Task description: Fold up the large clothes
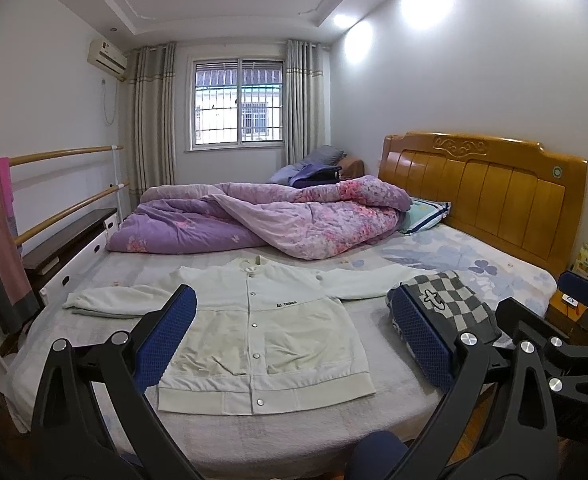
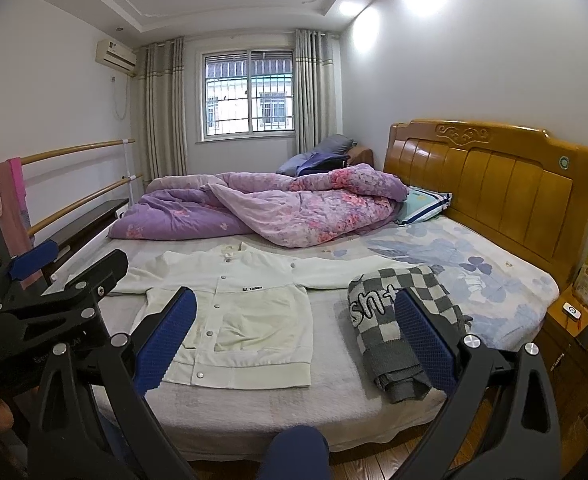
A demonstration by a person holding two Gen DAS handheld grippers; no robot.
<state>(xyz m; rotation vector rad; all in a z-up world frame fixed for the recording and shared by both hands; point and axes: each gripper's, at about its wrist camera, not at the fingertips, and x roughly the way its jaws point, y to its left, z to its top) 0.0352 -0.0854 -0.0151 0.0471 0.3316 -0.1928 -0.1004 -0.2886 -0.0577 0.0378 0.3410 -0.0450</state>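
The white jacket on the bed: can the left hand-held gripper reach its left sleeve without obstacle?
Probably yes. The white jacket lies flat with the left sleeve spread out, nothing on it. The left hand-held gripper is open and holds nothing.

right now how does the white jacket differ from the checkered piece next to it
The white jacket lies spread flat, sleeves out to both sides; the checkered garment is already folded into a compact bundle. The jacket is plain cream with snap buttons, the checkered one grey and white squares. Both rest on the bed, untouched by either gripper.
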